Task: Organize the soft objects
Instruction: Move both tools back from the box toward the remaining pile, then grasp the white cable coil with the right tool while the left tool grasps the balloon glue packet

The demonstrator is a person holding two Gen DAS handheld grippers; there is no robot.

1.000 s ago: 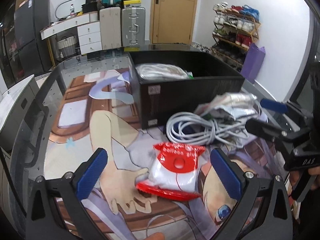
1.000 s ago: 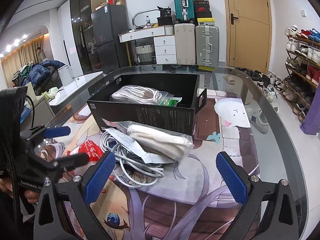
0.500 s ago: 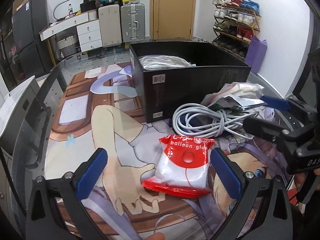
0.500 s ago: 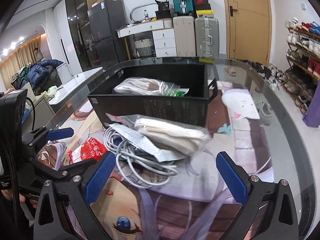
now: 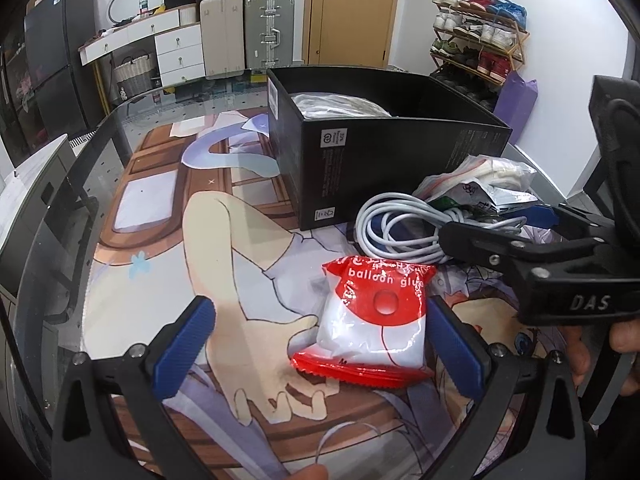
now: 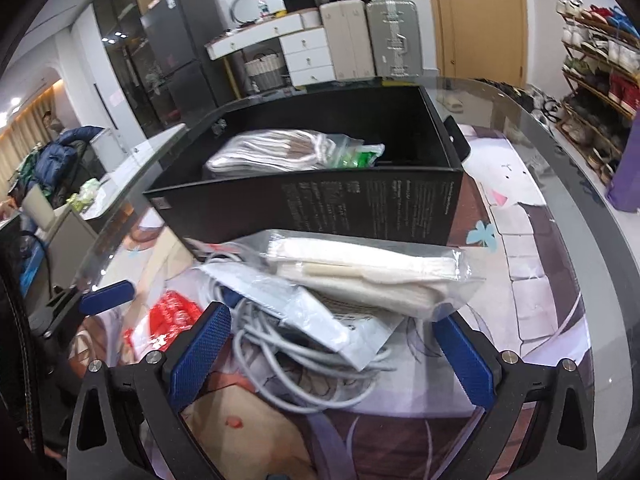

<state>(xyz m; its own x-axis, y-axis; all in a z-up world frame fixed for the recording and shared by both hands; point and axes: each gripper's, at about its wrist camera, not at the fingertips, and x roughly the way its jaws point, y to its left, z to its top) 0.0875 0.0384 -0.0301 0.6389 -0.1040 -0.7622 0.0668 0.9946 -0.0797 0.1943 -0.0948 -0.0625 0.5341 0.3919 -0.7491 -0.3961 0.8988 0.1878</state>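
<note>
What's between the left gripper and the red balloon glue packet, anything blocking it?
Nothing visible. The left gripper is open, and the packet lies flat on the mat between its fingers, toward the right one. The cable and the right gripper lie beyond the packet.

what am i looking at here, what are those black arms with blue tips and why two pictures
These are two hand-held grippers, each carrying a fisheye camera that looks along its blue-padded fingers. One picture is from the left gripper, the other from the right gripper. Both are open and hold nothing. On the glass-topped table with a cartoon mat lie a red-and-white "balloon glue" packet, a coiled white cable, a clear bag of cream fabric and an open black box containing another clear bag.
</note>
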